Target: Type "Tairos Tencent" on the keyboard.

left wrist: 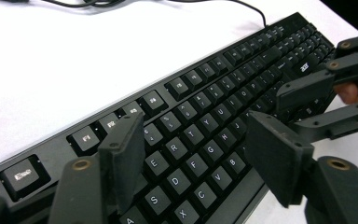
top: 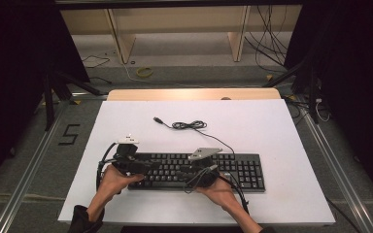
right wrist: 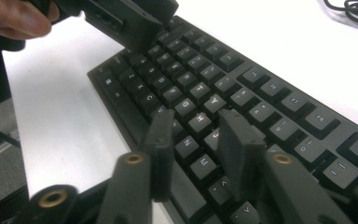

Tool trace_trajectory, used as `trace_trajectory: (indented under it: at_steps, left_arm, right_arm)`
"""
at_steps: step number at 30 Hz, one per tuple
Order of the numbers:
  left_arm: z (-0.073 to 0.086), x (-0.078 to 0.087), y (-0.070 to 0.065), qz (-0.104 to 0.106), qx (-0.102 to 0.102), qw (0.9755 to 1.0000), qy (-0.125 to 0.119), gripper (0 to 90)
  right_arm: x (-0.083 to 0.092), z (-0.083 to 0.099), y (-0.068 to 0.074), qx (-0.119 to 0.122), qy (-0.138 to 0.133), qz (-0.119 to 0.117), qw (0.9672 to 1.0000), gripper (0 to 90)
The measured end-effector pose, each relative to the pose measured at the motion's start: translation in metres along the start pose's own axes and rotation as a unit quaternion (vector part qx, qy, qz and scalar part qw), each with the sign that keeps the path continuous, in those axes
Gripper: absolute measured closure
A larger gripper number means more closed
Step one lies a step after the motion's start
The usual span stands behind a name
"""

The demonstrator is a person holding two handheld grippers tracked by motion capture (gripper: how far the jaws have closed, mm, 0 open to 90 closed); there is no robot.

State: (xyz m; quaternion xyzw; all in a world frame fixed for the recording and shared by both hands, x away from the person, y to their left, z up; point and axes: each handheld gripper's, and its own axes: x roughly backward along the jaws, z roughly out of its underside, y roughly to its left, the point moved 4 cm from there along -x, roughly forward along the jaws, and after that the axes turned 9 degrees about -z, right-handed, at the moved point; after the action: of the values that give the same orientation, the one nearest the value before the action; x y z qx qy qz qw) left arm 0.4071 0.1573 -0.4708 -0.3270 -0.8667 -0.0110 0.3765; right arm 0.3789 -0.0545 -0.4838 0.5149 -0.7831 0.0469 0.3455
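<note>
A black keyboard (top: pixel 243 170) lies flat on the white table top (top: pixel 252 121), near its front edge. Its black cable (top: pixel 189 125) runs back to a loose coil, with the plug (top: pixel 158 119) lying free. My left gripper (top: pixel 151 166) hovers over the keyboard's left end, jaws wide open above the letter keys (left wrist: pixel 196 135). My right gripper (top: pixel 183 171) points left over the middle keys, open with a narrower gap and nothing between the jaws (right wrist: pixel 198 123). The two grippers face each other, close but apart. The right gripper's fingers (left wrist: pixel 307 91) show in the left gripper view.
The white table top has free room behind and to the right of the keyboard. A wooden strip (top: pixel 194 93) borders its far edge. Black stands (top: pixel 311 73) and loose cables (top: pixel 267 43) are on the floor beyond. Metal rails (top: pixel 34 160) run along both sides.
</note>
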Motion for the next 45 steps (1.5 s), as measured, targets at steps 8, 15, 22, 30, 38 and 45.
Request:
trace_trajectory:
  at_steps: [8, 15, 22, 30, 38, 45]
  left_arm:
    - [0.002, 0.006, -0.001, 0.002, 0.009, 0.9998, -0.018, 34.4]
    - [0.005, 0.007, -0.002, 0.001, 0.009, 0.9997, -0.024, 33.6]
    - [0.008, 0.009, -0.003, 0.001, 0.008, 0.9995, -0.030, 32.9]
    - [0.011, 0.013, -0.001, 0.003, 0.008, 0.9993, -0.037, 32.6]
    - [0.013, 0.013, -0.002, 0.005, 0.009, 0.9991, -0.040, 32.6]
    - [0.014, 0.013, -0.002, 0.005, 0.009, 0.9992, -0.039, 32.6]
  right_arm:
    - [-0.008, -0.001, 0.002, 0.004, 0.011, -0.005, 0.9999, 83.5]
    - [-0.012, -0.002, 0.003, 0.005, 0.016, -0.007, 0.9998, 90.0]
    - [-0.015, -0.002, 0.002, 0.008, 0.020, -0.005, 0.9998, 90.0]
    - [-0.020, -0.002, 0.001, 0.008, 0.029, -0.003, 0.9995, 90.0]
    - [-0.025, 0.001, 0.002, 0.013, 0.044, 0.002, 0.9989, 90.0]
    - [-0.030, 0.004, 0.000, 0.014, 0.051, 0.004, 0.9986, 90.0]
